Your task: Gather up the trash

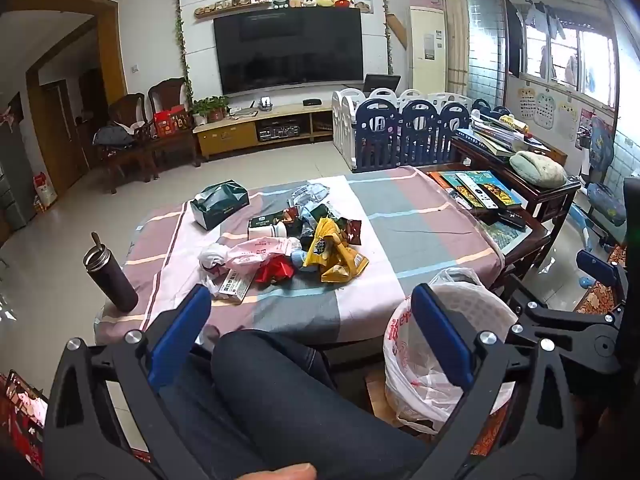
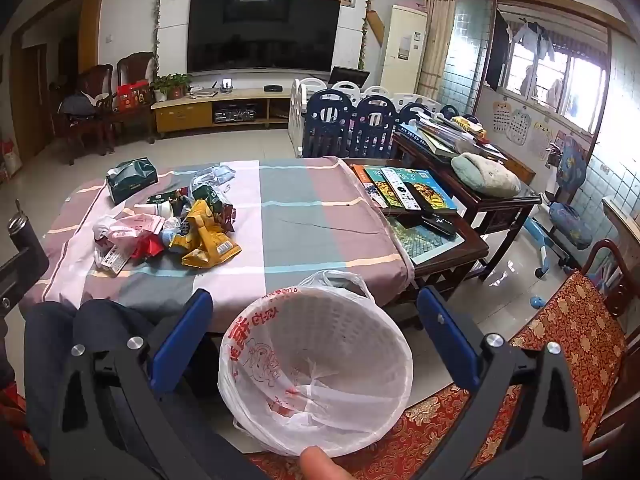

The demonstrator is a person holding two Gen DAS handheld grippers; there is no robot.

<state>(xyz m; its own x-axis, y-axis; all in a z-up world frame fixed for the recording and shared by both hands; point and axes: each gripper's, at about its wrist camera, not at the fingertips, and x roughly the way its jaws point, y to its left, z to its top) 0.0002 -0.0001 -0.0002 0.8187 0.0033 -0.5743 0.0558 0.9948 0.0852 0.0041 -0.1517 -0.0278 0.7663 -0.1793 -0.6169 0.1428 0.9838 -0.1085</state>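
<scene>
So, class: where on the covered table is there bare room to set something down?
The cloth lies bare between the trash pile and the books, and along the near edge by the bin. The far-left part is crowded: pile plus tissue box.

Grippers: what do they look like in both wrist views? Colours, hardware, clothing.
The left gripper and the right gripper look alike: black angular plastic arms, round silver bolts at the joints, and flat blue pads on the fingers. No cables or markings show. The person wears dark trousers.
</scene>
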